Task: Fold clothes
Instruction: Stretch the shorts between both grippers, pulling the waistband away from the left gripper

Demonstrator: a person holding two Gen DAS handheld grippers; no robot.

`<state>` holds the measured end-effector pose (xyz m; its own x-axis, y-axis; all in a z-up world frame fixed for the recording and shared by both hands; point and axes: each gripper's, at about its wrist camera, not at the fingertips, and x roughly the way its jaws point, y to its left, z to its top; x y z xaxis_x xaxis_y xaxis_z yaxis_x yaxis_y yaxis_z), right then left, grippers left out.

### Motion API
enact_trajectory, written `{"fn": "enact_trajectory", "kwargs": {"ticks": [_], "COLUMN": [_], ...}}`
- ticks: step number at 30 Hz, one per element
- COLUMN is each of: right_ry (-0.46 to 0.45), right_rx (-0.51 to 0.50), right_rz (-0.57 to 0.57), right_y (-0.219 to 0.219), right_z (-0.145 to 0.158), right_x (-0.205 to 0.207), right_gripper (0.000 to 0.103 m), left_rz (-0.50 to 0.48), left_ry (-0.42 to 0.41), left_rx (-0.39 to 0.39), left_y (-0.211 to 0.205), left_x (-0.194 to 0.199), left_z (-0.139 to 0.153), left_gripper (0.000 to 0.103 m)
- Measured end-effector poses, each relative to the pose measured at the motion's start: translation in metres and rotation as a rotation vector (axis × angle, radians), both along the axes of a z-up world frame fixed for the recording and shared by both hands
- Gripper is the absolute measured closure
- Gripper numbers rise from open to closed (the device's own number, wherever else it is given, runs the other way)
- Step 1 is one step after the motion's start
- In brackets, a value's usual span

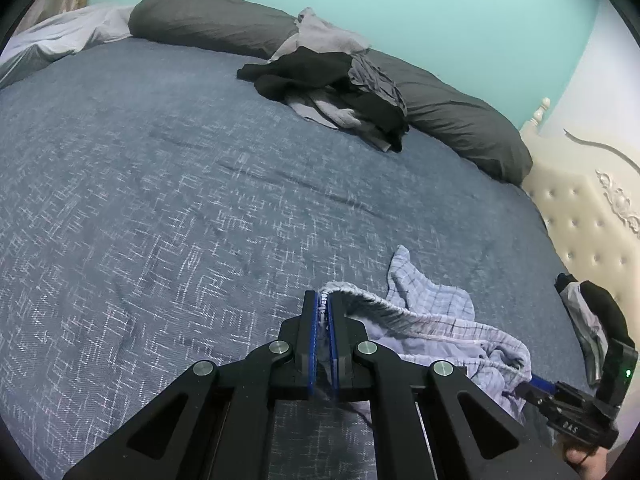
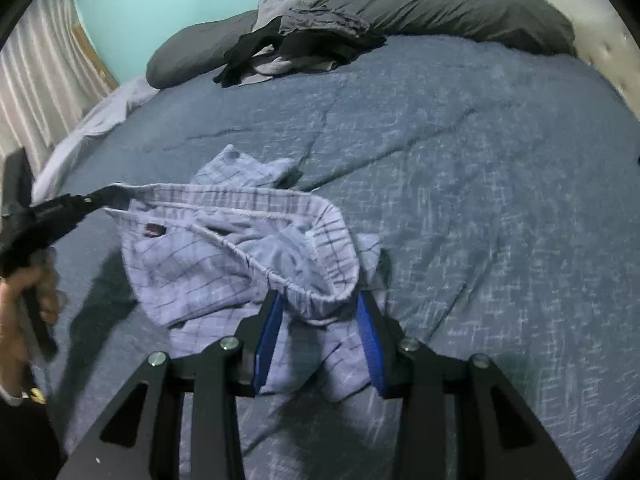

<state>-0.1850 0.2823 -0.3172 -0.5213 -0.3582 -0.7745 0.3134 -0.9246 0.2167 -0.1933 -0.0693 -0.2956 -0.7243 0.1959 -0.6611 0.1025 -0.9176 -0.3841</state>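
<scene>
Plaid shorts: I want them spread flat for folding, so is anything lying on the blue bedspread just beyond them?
Nothing visible: the blue woven bedspread beyond the light-blue plaid shorts is bare; the dark clothes pile sits far off by the pillows.

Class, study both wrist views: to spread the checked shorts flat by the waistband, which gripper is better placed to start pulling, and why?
Left. The left gripper is shut on the elastic waistband of the pale blue checked cotton shorts, so it could likely pull at once. The right gripper has open jaws straddling the waistband without pressing on it, and must close first.

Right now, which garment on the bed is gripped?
The light checked shorts, waistband pinched by the left gripper; the dark clothes pile by the pillows lies untouched.
</scene>
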Motion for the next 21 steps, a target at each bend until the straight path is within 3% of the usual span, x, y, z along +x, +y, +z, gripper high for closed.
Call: {"fn": "enact_trajectory", "kwargs": {"ticks": [3,5,8,11,15,21], "right_ry": [0.008,0.027,0.042,0.041,0.025,0.005], "right_rx": [-0.02,-0.026,-0.05,-0.084,-0.118,-0.139], "right_rz": [-0.013,-0.013,-0.034,-0.076,-0.127,-0.15], "right_y": [0.002,0.001,0.002,0.01,0.02,0.025], "right_z": [0.001,0.004,0.007,0.008,0.006,0.002], "right_x": [-0.003,-0.004,-0.008,-0.012,-0.02,-0.024], "right_gripper": [0.065,0.082,0.093,0.095,0.095,0.095], "left_rz": [-0.006,-0.014,-0.038,-0.061,-0.071,-0.103], "left_ry": [-0.001,0.002,0.005,0.017,0.036,0.032], "left_rx": [0.001,0.007,0.016,-0.004,0.014,-0.016], "left_y": [0.0,0.001,0.003,0.005,0.001,0.0], "left_x": [0.0,0.0,-0.001,0.0,0.002,0.003], "left_z": [0.0,0.001,0.002,0.006,0.012,0.01], "left_gripper": [0.098,0.098,0.097,0.09,0.06,0.06]}}
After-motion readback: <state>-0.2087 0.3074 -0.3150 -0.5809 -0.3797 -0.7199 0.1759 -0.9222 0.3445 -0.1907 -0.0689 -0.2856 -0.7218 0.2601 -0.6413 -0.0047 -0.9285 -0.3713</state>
